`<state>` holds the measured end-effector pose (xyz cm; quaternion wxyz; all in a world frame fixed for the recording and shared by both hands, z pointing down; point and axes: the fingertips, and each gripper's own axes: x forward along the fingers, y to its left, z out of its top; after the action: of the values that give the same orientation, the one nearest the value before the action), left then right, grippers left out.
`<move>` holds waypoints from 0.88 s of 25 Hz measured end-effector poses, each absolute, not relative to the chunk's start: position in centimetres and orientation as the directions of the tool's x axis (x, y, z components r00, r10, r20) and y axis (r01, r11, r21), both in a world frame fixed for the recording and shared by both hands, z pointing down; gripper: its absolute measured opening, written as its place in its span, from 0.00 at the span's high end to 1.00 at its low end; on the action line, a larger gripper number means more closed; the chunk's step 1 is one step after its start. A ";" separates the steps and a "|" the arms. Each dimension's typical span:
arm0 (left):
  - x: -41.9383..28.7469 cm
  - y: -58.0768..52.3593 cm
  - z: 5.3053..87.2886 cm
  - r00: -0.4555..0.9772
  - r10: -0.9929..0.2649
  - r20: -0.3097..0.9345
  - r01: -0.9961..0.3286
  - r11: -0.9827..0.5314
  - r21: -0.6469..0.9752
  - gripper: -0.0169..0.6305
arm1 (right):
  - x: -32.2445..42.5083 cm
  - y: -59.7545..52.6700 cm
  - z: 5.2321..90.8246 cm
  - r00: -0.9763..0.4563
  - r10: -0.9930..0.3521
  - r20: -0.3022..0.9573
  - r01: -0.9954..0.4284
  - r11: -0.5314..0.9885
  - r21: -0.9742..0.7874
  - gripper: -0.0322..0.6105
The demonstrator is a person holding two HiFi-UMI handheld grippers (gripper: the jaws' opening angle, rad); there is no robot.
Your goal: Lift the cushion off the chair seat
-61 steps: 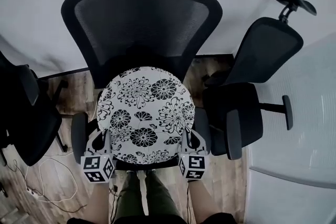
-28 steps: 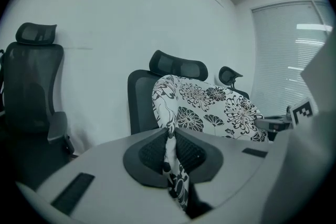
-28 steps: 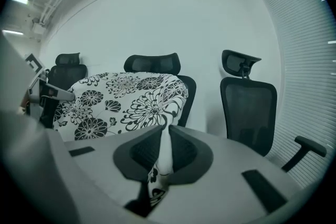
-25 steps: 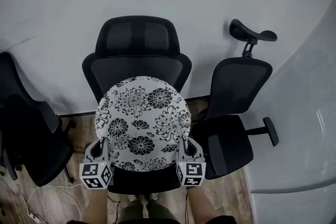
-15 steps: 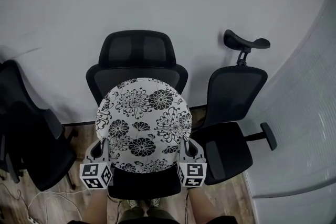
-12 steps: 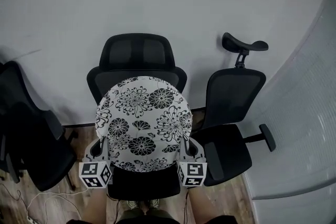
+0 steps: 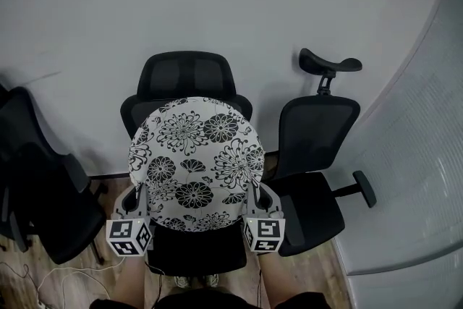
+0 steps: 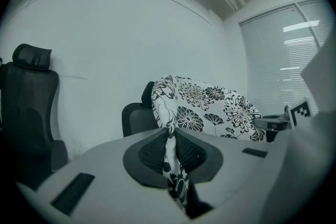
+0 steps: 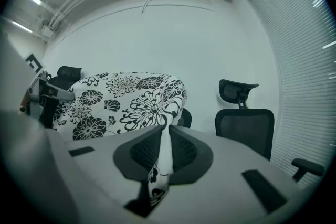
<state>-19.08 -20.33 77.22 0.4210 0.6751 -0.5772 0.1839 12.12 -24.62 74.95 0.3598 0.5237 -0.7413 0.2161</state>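
The round white cushion (image 7: 195, 163) with black flower print hangs in the air in front of the black mesh office chair (image 7: 189, 79), clear of the dark seat (image 7: 195, 250) below it. My left gripper (image 7: 137, 197) is shut on the cushion's left edge, my right gripper (image 7: 255, 195) on its right edge. In the left gripper view the printed cloth (image 8: 170, 165) is pinched between the two dark pads (image 8: 149, 153). The right gripper view shows the cushion edge (image 9: 163, 157) squeezed between its pads (image 9: 185, 153) in the same way. The cushion tilts up toward the chair's backrest.
A second black chair (image 7: 315, 155) with a raised headrest stands to the right, another dark chair (image 7: 40, 192) to the left. A plain wall runs behind them. A frosted glass partition (image 7: 412, 170) curves along the right. Cables (image 7: 43, 278) lie on the wooden floor at lower left.
The cushion has come up off the seat with both grippers. The view has tipped up since the earliest frame, so the chairs sit lower and smaller in it.
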 end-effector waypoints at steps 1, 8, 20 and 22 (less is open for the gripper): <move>-19.1 -20.4 77.6 0.269 -0.633 0.726 -0.931 0.021 0.364 0.93 | 12.0 -24.8 75.0 -0.190 -0.627 0.756 -0.930 0.362 0.066 0.89; -19.1 -20.0 76.4 0.331 -0.405 0.852 -0.900 0.134 0.414 0.93 | 11.6 -26.4 72.7 -0.138 -0.407 0.903 -0.920 0.391 0.036 0.89; -19.2 -21.2 76.2 0.316 -0.454 0.833 -0.912 0.098 0.399 0.93 | 11.5 -26.4 72.7 -0.163 -0.438 0.884 -0.922 0.387 0.022 0.89; -19.2 -21.2 76.3 0.313 -0.462 0.829 -0.913 0.092 0.397 0.93 | 11.6 -26.4 72.8 -0.166 -0.447 0.879 -0.922 0.386 0.022 0.89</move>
<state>-19.22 -21.21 76.25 0.5030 0.6354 -0.5413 0.2241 11.62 -26.36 72.84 0.4311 0.4805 -0.7123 0.2755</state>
